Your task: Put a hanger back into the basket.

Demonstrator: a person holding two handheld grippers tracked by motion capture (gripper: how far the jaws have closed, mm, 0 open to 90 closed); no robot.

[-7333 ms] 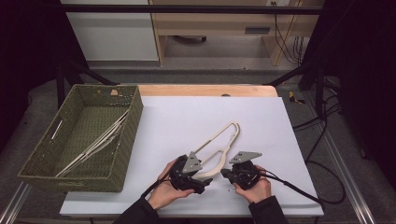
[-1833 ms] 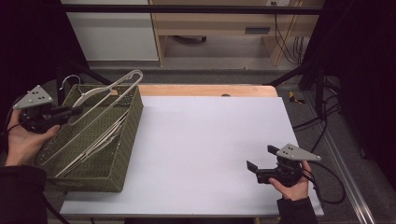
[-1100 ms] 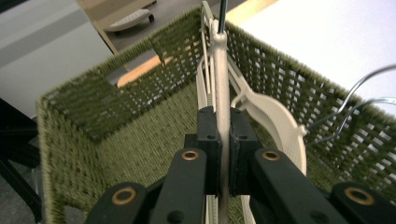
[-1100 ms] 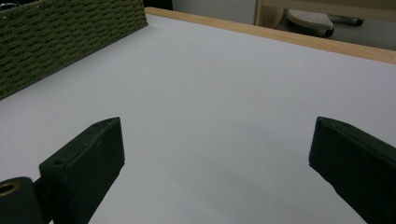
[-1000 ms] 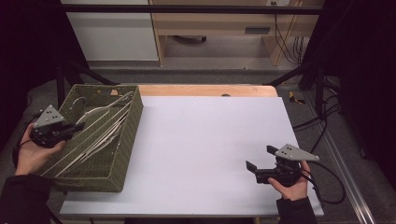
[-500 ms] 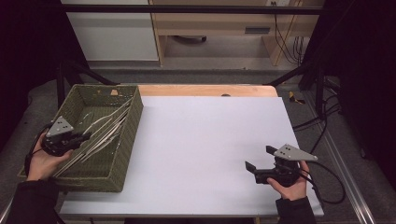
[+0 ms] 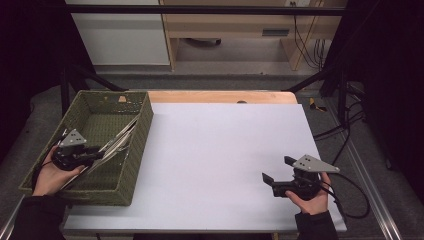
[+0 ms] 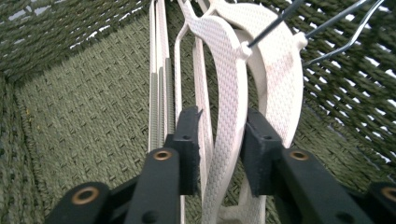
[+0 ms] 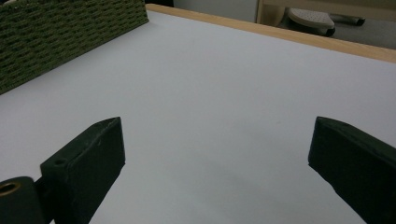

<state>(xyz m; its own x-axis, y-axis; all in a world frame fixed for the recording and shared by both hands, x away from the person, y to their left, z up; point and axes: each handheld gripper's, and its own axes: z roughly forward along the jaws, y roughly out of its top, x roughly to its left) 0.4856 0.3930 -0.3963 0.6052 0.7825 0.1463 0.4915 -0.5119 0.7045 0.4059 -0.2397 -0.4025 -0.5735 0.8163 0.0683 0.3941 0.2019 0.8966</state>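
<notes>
Now, near to far.
Right hand-held gripper (image 7: 276, 181): jaws wide apart, nothing between them, low over the white worktop (image 7: 225, 150).
Left hand-held gripper (image 8: 219, 140): jaws have just been opening; the white hanger (image 8: 229, 98) sits between them.
Hanger: inside the green basket (image 7: 137, 145), on other hangers (image 8: 161, 79).

White hanger (image 8: 224, 121) slanted in basket (image 7: 137, 150)

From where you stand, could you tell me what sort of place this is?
Probably a lab recording bench: a white-topped table in a dark framed enclosure, trailing cables, and a woven basket of white hangers.
</notes>
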